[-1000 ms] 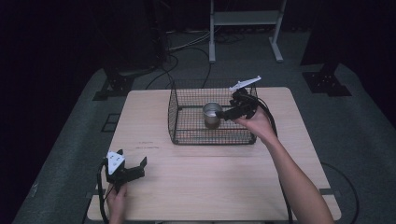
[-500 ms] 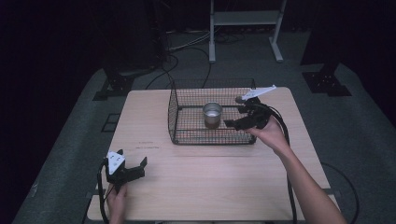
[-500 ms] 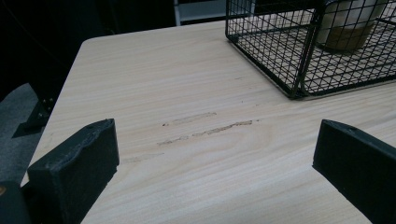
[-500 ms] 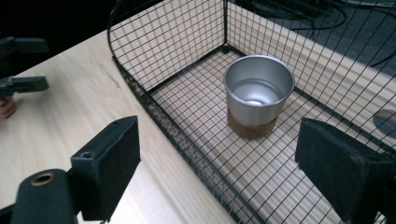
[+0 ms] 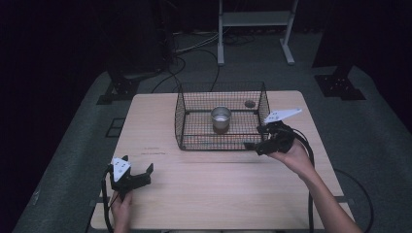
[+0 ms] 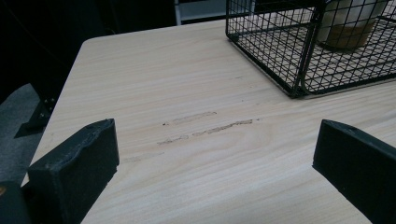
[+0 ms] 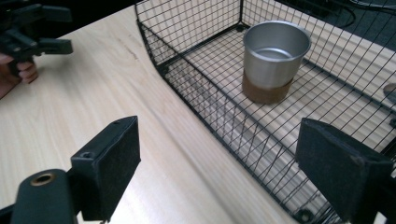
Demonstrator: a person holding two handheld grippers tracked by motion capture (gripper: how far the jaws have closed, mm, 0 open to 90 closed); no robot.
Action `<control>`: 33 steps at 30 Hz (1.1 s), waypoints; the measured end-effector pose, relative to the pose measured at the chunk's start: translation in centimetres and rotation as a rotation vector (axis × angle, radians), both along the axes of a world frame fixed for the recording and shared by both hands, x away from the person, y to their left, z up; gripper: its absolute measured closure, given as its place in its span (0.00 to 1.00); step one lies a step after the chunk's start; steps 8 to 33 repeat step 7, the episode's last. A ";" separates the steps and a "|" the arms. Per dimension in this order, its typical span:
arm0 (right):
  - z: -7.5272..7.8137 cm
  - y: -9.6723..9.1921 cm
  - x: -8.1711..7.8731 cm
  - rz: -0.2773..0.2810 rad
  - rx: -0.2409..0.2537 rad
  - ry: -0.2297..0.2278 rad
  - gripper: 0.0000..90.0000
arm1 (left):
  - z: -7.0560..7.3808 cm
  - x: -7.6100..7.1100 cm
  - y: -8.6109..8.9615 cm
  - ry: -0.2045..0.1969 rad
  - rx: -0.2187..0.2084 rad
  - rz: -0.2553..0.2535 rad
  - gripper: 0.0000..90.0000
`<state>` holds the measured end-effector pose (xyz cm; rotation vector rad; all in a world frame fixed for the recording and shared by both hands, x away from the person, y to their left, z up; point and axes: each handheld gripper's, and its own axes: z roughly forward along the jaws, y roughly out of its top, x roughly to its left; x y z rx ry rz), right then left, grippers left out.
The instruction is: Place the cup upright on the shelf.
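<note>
Room: dark, with a grey floor around the table; a metal stand [image 5: 255, 29] and cables lay at the top of the high view.
Table [image 5: 218, 194]: pale wood, filling the lower centre of the high view.
Wire basket [image 5: 180, 121]: black mesh, open-topped, standing on the far middle of the table, just above frame centre.
Metal cup [image 5: 221, 118]: upright inside the wire basket, mouth up, with a brown band round its base; in the right gripper view it sat at upper right [image 7: 274, 58].
Right gripper [image 5: 253, 144]: at centre right, just outside the basket's near right corner, jaws spread wide with nothing between them.
Left gripper [image 5: 141, 174]: at lower left, low over the table and well apart from the basket, jaws spread wide and empty.
Hole [image 5: 249, 103]: a small round opening in the table behind the basket.
</note>
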<state>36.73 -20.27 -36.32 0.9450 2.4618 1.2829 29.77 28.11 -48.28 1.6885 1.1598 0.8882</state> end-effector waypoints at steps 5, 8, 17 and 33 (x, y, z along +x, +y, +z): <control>-1.0 -1.0 -1.8 -0.004 0.033 0.005 0.15 | 0.0 0.0 0.0 0.003 0.002 0.001 0.00; -1.2 -1.2 -2.1 -0.005 0.037 -0.002 0.15 | 0.0 0.0 0.0 0.003 0.001 0.000 0.00; -1.2 -1.2 -2.1 -0.005 0.037 -0.002 0.15 | 0.0 0.0 0.0 0.003 0.001 0.000 0.00; -1.2 -1.2 -2.1 -0.005 0.037 -0.002 0.15 | 0.0 0.0 0.0 0.003 0.001 0.000 0.00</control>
